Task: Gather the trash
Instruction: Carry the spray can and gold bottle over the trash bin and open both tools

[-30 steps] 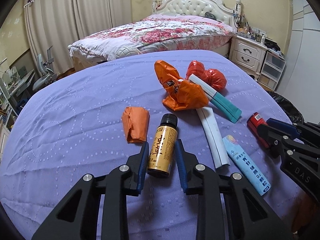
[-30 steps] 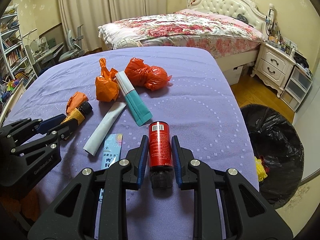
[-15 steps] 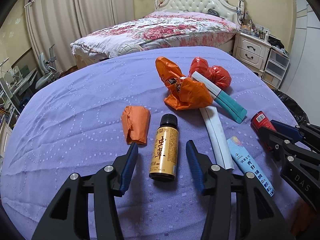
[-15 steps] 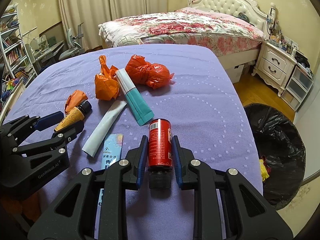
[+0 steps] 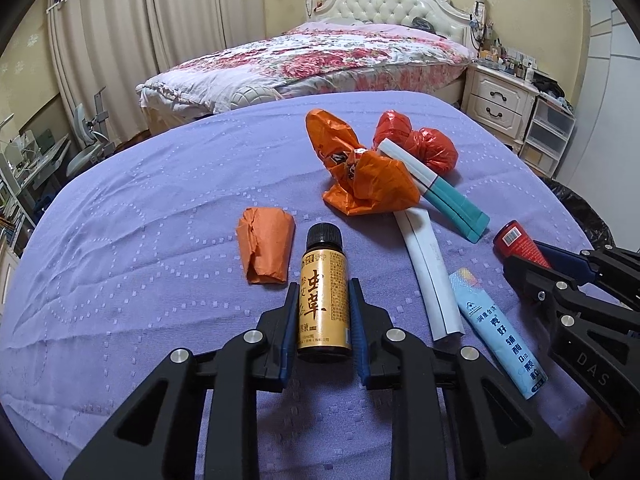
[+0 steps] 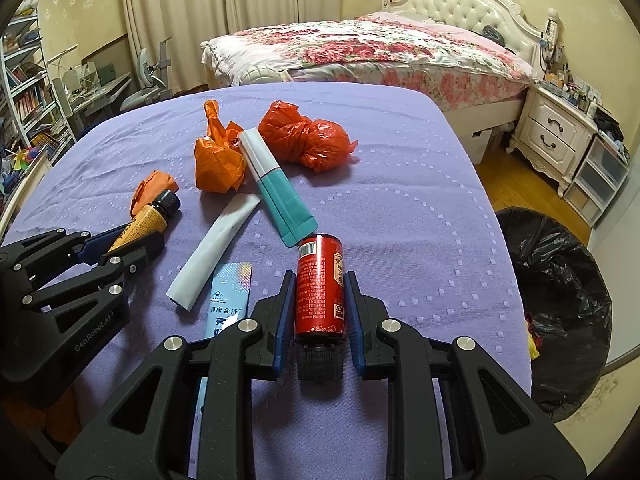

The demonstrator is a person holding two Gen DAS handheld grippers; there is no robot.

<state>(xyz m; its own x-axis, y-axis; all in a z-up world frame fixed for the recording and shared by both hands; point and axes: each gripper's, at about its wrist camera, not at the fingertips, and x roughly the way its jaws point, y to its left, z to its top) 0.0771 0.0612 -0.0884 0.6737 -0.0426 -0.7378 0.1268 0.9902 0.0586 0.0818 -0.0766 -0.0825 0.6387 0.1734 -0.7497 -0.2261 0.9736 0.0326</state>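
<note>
My left gripper (image 5: 323, 300) is shut on a gold bottle (image 5: 323, 304) with a black cap, which lies on the purple cloth. My right gripper (image 6: 319, 288) is shut on a red bottle (image 6: 320, 288), its black cap pointing back at me. The right gripper with the red bottle (image 5: 520, 244) shows at the right of the left wrist view. The left gripper with the gold bottle (image 6: 146, 224) shows at the left of the right wrist view. A black trash bag (image 6: 560, 288) stands open beside the table's right edge.
On the purple tablecloth (image 5: 140, 240) lie a folded orange wrapper (image 5: 266, 246), an orange bag (image 5: 360, 176), a red bag (image 5: 420, 144), a teal-and-white box (image 5: 440, 188), a white tube (image 5: 428, 272) and a light blue sachet (image 5: 496, 332). A bed and nightstand stand behind.
My left gripper opened around the gold bottle half a second ago and has now shut on it again. My right gripper has lifted the red bottle's far end slightly.
</note>
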